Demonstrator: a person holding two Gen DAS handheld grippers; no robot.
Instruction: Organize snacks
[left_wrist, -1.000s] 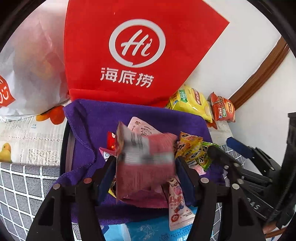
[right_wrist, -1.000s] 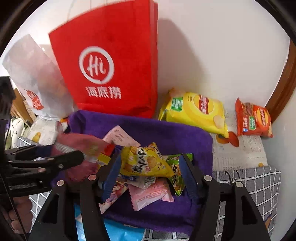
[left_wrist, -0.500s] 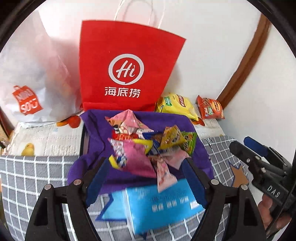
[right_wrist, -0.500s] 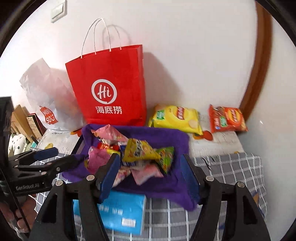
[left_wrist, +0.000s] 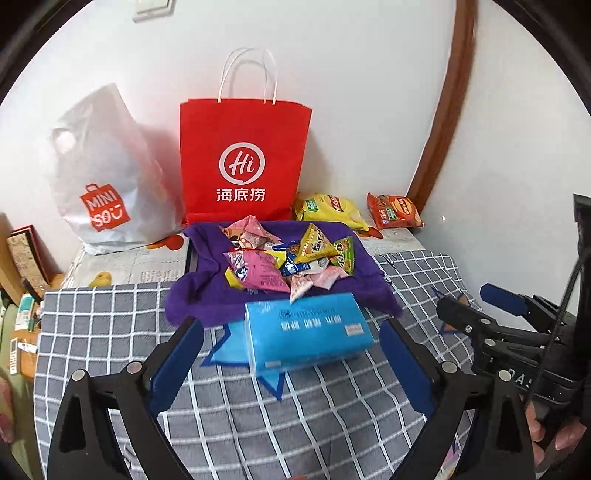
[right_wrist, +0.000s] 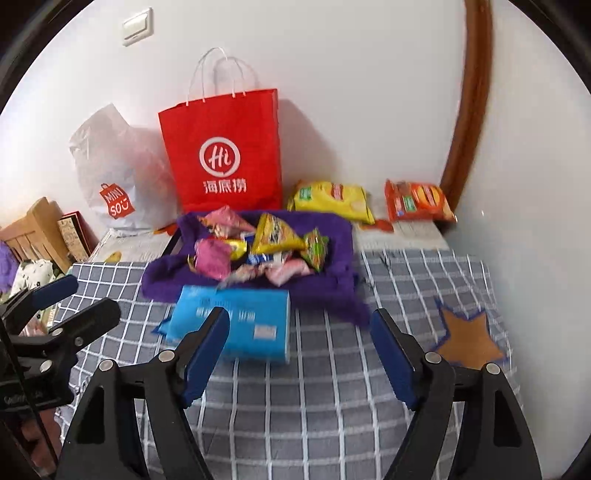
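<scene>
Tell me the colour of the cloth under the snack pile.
Purple cloth, clearest in the left wrist view.

Snack packets (left_wrist: 284, 258) piled on a cloth (left_wrist: 207, 299), tissue pack (left_wrist: 306, 336) in front, paper bag (left_wrist: 243, 158) behind, plastic bag (left_wrist: 107, 177) left, 2 chip bags (left_wrist: 332, 210) right of the paper bag.

The red paper bag (left_wrist: 243, 162) at 12 o'clock reads "Hi 海底捞"; the white plastic bag (left_wrist: 107, 177) at 10 o'clock reads "MINISO".

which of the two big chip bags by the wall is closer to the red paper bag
The yellow chip bag: it lies right beside the red paper bag, while the orange chip bag sits farther off, near the wooden trim.
</scene>
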